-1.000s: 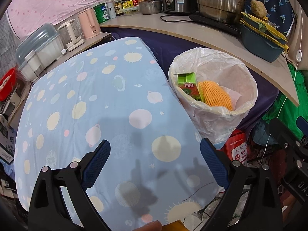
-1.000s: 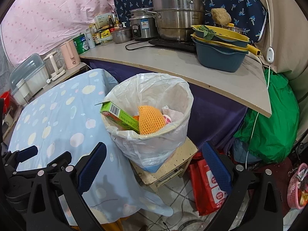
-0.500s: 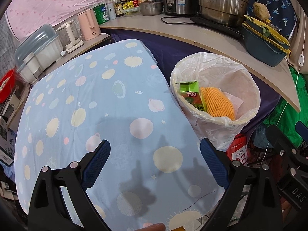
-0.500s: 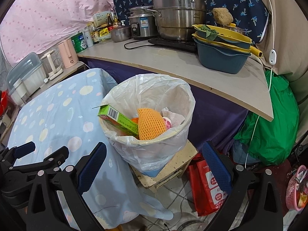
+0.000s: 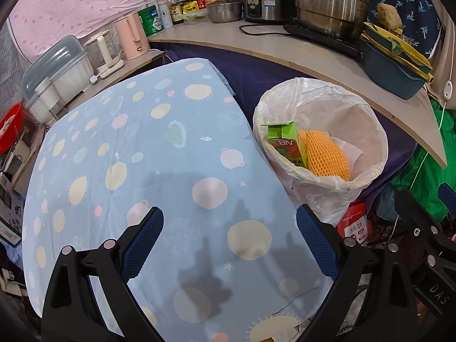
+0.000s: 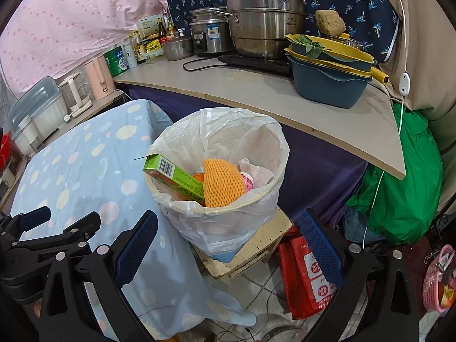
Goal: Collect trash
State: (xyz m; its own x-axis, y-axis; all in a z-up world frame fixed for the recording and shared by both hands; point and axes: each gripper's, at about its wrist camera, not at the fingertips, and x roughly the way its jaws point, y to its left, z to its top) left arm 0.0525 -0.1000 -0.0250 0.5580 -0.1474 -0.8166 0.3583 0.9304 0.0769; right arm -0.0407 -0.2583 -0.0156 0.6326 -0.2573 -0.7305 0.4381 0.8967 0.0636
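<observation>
A bin lined with a white plastic bag (image 5: 367, 114) (image 6: 228, 228) stands on a small stool beside the table. Inside it lie a green carton (image 5: 287, 145) (image 6: 173, 176), an orange foam net (image 5: 325, 156) (image 6: 223, 182) and crumpled white tissue (image 6: 256, 173). My left gripper (image 5: 228, 239) is open and empty above the near part of the blue patterned tablecloth (image 5: 128, 156). My right gripper (image 6: 225, 242) is open and empty in front of the bin; the left gripper shows at its lower left (image 6: 48, 233).
A curved counter (image 6: 285, 97) behind the bin carries steel pots (image 6: 262, 25), stacked basins (image 6: 327, 71), bottles and a pink kettle (image 5: 132, 40). A red bag (image 6: 307, 273) and a green sack (image 6: 399, 193) sit on the floor at the right. A dish rack (image 5: 54, 77) stands at the left.
Both grippers have drawn back slightly from the bin and stayed open. The trash in the bin has not moved.
</observation>
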